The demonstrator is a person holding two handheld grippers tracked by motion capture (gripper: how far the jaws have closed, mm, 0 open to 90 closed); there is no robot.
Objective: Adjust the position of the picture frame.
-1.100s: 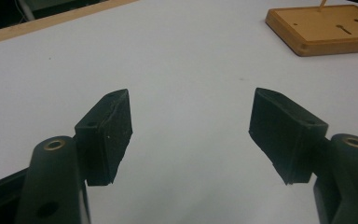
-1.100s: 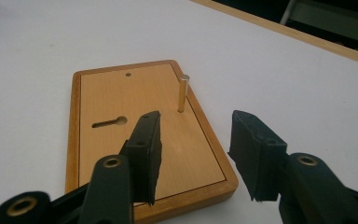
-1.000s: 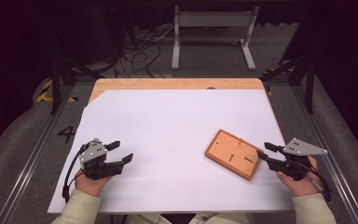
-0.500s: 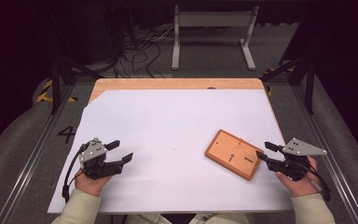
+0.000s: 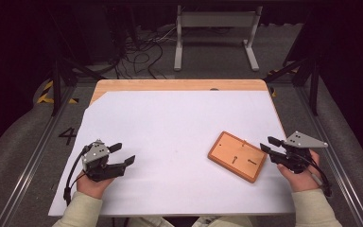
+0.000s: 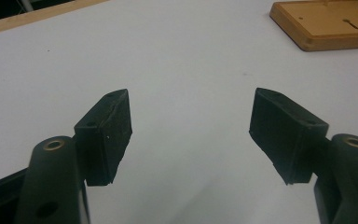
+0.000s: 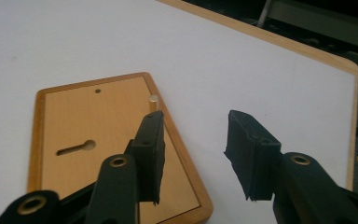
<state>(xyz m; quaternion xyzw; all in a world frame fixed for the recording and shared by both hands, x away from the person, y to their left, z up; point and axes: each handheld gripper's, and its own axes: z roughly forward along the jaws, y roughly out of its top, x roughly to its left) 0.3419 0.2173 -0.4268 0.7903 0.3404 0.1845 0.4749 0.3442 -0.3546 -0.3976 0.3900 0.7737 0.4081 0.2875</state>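
One board [image 5: 237,156] lies on the table [image 5: 179,85] — a flat wooden rectangle with a raised rim, and we take it as our landmark. On its face we count two keyhole slots and one small round hole, and one short pale peg [image 7: 153,101] stands upright at one long edge of the board. One white sheet [image 5: 170,137] covers most of the tabletop; the board rests flat on it, skewed to the sheet's edges, toward the right side and the near half.

Two grippers are in our hands. The right gripper [image 5: 268,144] sits just beside the board's right end, its tips close to the rim. In the right gripper view, one jaw stands over the board near the peg and the other over bare sheet; we cannot tell whether that jaw touches the peg. The jaws have just been closing a little, yet they are parted at a middling gap with nothing pinched between them.

The left gripper [image 5: 124,154] is well apart from the board, on the far left of the sheet. Its jaws are spread wide over plain white, gripping nothing — in the left gripper view one corner of the board shows far off at the upper right.

Two pale sleeves come in from the near edge.
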